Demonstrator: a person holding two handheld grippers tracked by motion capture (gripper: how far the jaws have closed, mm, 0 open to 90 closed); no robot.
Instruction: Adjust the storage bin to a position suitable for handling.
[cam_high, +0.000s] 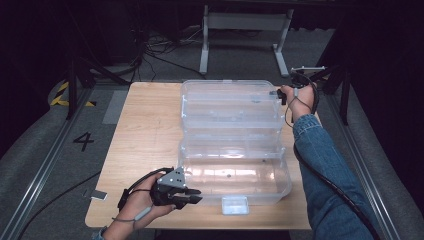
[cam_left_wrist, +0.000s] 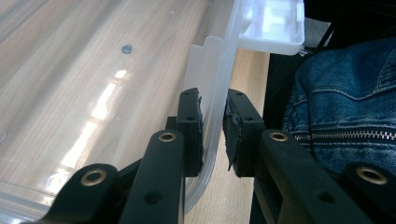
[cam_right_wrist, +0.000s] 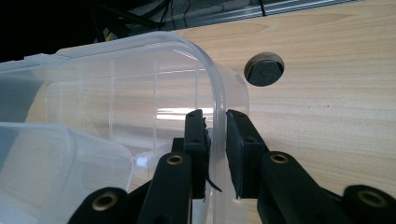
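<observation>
A clear plastic box (cam_high: 286, 172) lies open on the wooden table (cam_high: 145, 130), with a white latch (cam_high: 235, 205) on its front wall. Behind it sits a second clear plastic box (cam_high: 225, 87); whether they are joined I cannot tell. My left gripper (cam_high: 195, 196) is at the near box's front left corner. In the left gripper view its jaws (cam_left_wrist: 214, 116) are shut on the thin rim wall (cam_left_wrist: 217, 65). My right gripper (cam_high: 279, 94) is at the far box's right back corner, and its jaws (cam_right_wrist: 215, 126) clamp that curved wall (cam_right_wrist: 219, 88).
A round cable hole (cam_right_wrist: 265, 69) sits in the tabletop just past the far box's corner. A denim sleeve (cam_high: 320, 165) runs along the table's right edge. White table legs (cam_high: 205, 40) and cables stand on the floor behind. Bare wood lies left of the boxes.
</observation>
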